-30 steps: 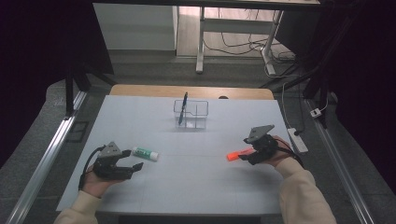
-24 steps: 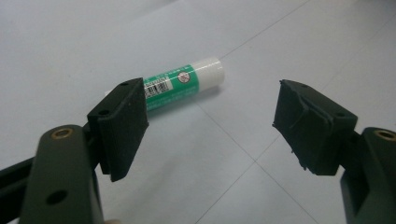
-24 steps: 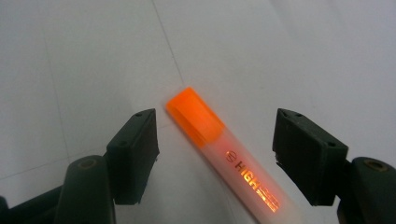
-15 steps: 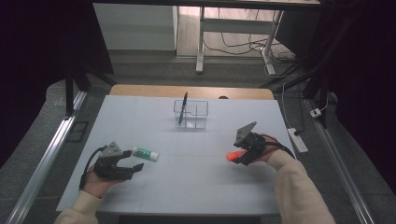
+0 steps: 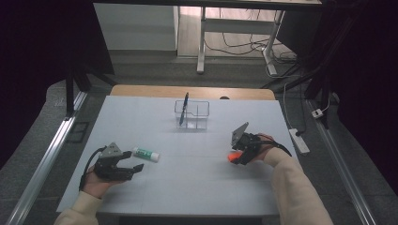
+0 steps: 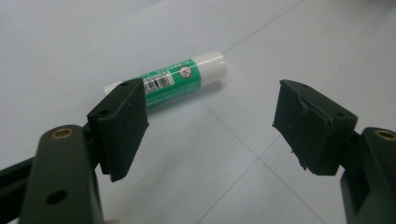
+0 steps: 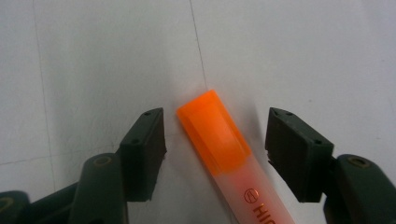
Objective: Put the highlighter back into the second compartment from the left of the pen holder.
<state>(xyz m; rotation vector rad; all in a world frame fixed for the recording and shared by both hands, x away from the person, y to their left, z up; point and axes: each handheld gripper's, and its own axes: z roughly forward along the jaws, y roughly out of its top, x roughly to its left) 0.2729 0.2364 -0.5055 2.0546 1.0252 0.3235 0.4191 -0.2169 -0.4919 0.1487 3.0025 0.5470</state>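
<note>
The right gripper (image 7: 212, 149) has been closing around the orange highlighter (image 7: 219, 140) — not touching it; the left gripper (image 6: 210, 126) gapes beside the glue stick (image 6: 180, 79).

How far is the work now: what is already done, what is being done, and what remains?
Done: a pen stands in the clear holder. In hand: the right tongs have just been closing around the orange highlighter, which lies on the table between the jaws, not yet gripped. Left: the glue stick lies untouched beyond the open left tongs; probably both go into the holder.
</note>
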